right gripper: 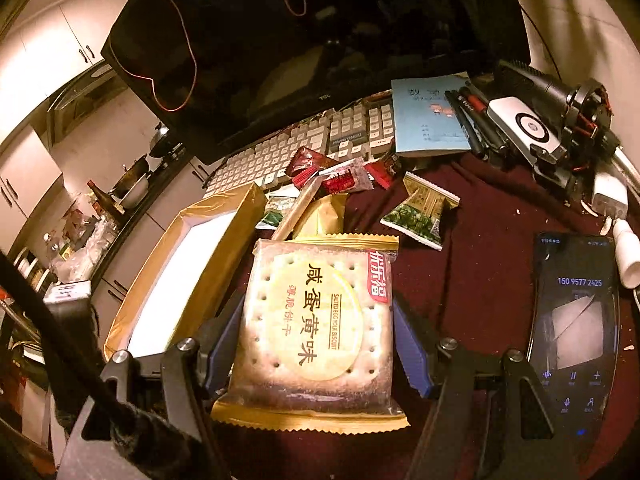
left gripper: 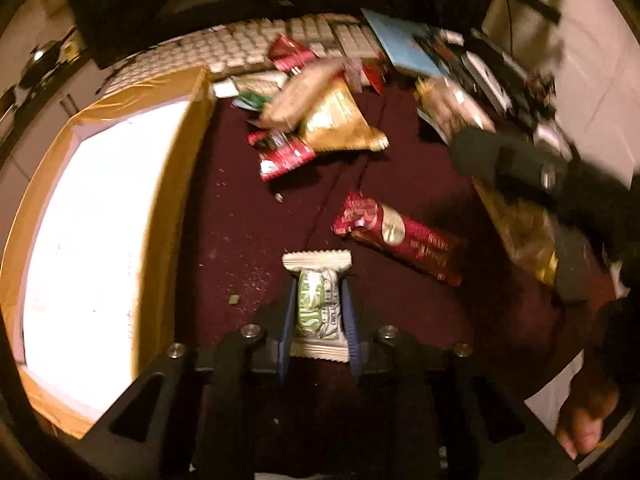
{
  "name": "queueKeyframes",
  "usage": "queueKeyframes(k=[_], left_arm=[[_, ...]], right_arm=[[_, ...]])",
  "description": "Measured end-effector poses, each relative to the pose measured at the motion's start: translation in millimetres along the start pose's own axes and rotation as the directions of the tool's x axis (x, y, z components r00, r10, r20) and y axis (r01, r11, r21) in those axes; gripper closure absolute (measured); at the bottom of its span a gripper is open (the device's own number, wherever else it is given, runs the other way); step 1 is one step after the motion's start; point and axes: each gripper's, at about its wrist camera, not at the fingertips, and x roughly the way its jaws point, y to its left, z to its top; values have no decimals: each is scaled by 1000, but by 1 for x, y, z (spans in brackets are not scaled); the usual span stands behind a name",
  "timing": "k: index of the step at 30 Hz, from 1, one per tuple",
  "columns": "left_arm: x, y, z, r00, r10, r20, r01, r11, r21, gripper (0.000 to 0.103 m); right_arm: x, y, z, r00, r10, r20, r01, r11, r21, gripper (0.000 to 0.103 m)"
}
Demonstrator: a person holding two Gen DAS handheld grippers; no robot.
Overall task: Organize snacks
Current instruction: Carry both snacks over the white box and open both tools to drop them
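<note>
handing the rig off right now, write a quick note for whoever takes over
Left gripper: shut on the small white-green snack bar, held over the maroon cloth.
Right gripper: fingers on both sides of the salted egg yolk biscuit pack, apparently gripping it.
Gold-rimmed box sits left of both; its white inside shows no snacks.
Done: two snacks picked up.
Left: drop both into the box, then gather the loose pile, the red wafer pack and the green packet.

Biscuit packet point(right gripper: 316, 328) glossy clear plastic film, gold crimped ends. Tablecloth point(right gripper: 480, 272) matt maroon cloth, crumb-speckled. Box point(left gripper: 176, 184) gold shiny-taped rim, white matt inside. Phone point(right gripper: 576, 332) glossy glass.
</note>
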Motion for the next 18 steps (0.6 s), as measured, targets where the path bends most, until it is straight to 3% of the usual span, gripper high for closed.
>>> queueKeyframes(k=[6,11,12,15,18], left_arm=[[-17,21,-3,996,-45,76,50,996,-68,84],[-64,59,-7,970,-170,176,199,966,-165,84],[-71,68,-6,968,-161,192,198,962,-187,84],[-100,119,-12,965,-48,256,123,950,-286,84],[-105,157,-21,968,37,246,56,930,-362,84]], right_arm=[[2,5,0,1000,1,2,-1,1000,13,34],[5,32,1,998,63,-13,-64,997,-43,34],[6,42,2,996,90,-21,-91,994,-66,34],[16,78,2,982,176,-63,-183,972,-148,34],[40,120,0,964,229,-136,-256,940,-224,34]])
